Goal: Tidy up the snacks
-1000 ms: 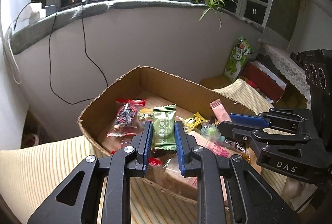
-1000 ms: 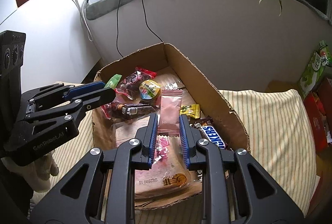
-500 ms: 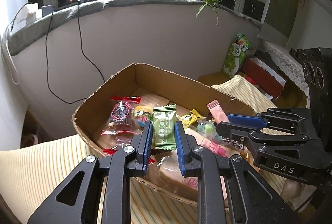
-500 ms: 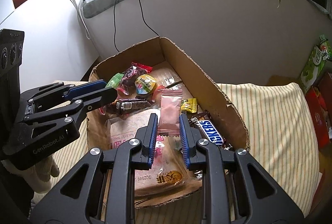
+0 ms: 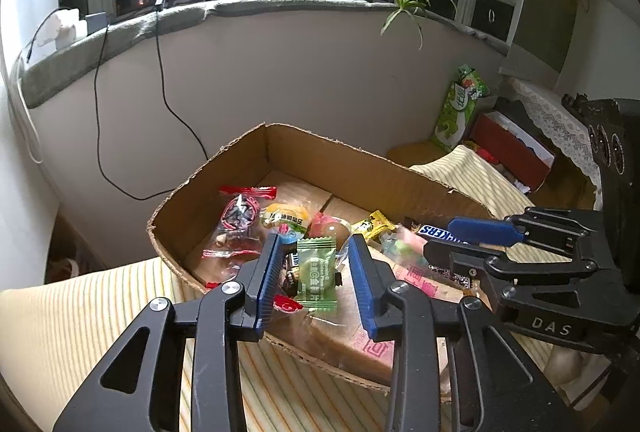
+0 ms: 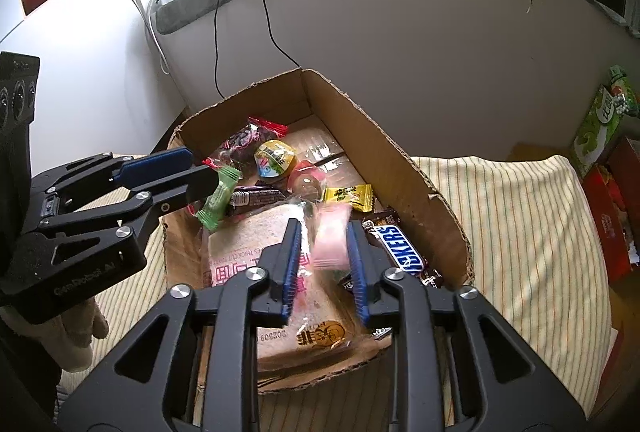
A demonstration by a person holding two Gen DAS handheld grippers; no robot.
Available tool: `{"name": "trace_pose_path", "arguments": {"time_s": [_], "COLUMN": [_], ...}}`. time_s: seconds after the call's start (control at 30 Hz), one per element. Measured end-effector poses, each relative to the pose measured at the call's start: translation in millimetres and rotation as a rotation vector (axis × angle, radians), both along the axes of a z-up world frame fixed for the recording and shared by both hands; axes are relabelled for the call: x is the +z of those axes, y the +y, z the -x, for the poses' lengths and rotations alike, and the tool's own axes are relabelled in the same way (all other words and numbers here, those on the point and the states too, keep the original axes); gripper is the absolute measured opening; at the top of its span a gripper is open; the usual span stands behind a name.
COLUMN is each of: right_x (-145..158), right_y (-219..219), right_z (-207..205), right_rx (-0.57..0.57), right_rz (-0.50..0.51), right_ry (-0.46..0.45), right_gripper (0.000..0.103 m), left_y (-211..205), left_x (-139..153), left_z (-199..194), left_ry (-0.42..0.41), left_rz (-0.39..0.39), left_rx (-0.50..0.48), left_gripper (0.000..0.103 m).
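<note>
Looks like the drop-off step: both the left gripper (image 5: 316,272) and right gripper (image 6: 324,252) hang over the cardboard box (image 6: 400,151) with jaws spread, green candy (image 5: 316,274) and blurry pink packet (image 6: 331,236) loose between them, so next they'd just back out for more snacks.

"SNICKERS" on choc bar (image 6: 402,246); "DAS" on right gripper (image 5: 444,232) body; "GenRobot.AI", prob., on left gripper (image 6: 208,187) body; "202509" on bread pkg (image 6: 304,316), upside down.
</note>
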State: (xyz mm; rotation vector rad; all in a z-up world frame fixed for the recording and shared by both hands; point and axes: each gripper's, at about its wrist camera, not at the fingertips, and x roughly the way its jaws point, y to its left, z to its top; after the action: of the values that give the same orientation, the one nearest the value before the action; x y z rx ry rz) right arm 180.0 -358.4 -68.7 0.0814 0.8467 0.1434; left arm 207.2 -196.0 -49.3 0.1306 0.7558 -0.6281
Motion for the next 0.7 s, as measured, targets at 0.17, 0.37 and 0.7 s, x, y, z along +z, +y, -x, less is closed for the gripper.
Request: {"name": "trace_pose_path", "arguments": {"time_s": [0.17,0.37,0.7], "right_x": [6,12,29], "right_y": [0,-2,7], "right_z": [7,15,45], "right_rx": [-0.012,-0.034,-0.045], "right_rz": [0.01,0.025,0.072], "right_ry": [-0.02,-0.03,-0.098], "right_gripper": [0.053,0.062,0.087], "left_y": [2,10,37], "left_x": [3,10,21], "left_z": [4,12,47], "left_ry": [-0.008,-0.021,-0.044], "left_rz": [0.004,0.015,0.046], "left_rx": [0.007,0.03,0.107], "left_gripper": [0.049,0.062,0.072]}}
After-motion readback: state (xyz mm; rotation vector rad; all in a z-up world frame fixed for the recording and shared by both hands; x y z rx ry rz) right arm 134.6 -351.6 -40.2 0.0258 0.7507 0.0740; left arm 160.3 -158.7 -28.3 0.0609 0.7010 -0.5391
